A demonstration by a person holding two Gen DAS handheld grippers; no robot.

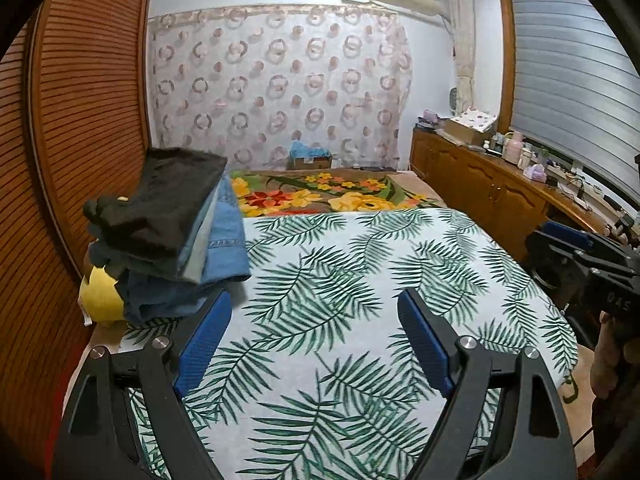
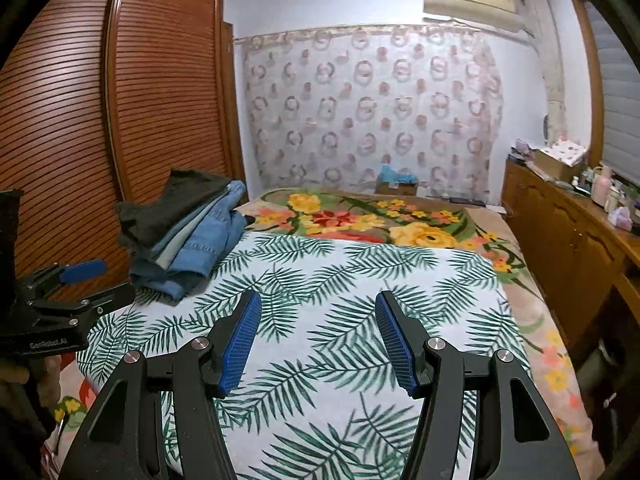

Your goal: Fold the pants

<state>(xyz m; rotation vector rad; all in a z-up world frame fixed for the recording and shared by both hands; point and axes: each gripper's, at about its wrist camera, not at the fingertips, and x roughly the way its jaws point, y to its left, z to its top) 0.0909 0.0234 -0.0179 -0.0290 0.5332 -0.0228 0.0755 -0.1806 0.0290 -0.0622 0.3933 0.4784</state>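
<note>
A stack of folded pants (image 1: pixel 168 232) is sitting at the far left corner of the palm-leaf sheet (image 1: pixel 352 280) that is covering the near part of the bed. A dark, nearly black pair is lying on top, tilted up toward the wardrobe side; under it pale blue-grey and lighter denim layers are showing, and darker denim is bunching at the bottom. In the right wrist view the same stack (image 2: pixel 188 232) is resting against the sheet's left edge, just in front of the slatted wooden wardrobe (image 2: pixel 120 100). A yellow item (image 1: pixel 100 296) is peeking out beside the stack, at the left edge of the bed; what it is cannot be told.

The left gripper (image 1: pixel 316 340) is hovering over the near left part of the sheet with its blue pads spread wide and nothing between them; its left finger is lying just in front of the stack's near corner, though whether it is touching cannot be told. The right gripper (image 2: pixel 318 340) is hanging over the middle of the sheet, its jaws also standing apart and holding nothing. Each gripper is showing at the side of the other's view, with part of a hand (image 1: pixel 612 356) around the right one.

Beyond the sheet's far edge a floral blanket (image 2: pixel 380 220) is covering the rest of the bed. A patterned curtain (image 2: pixel 372 108) is hanging on the back wall, an air conditioner (image 2: pixel 472 0) is sitting above it, and a cluttered wooden cabinet (image 2: pixel 560 232) is running along the right side.
</note>
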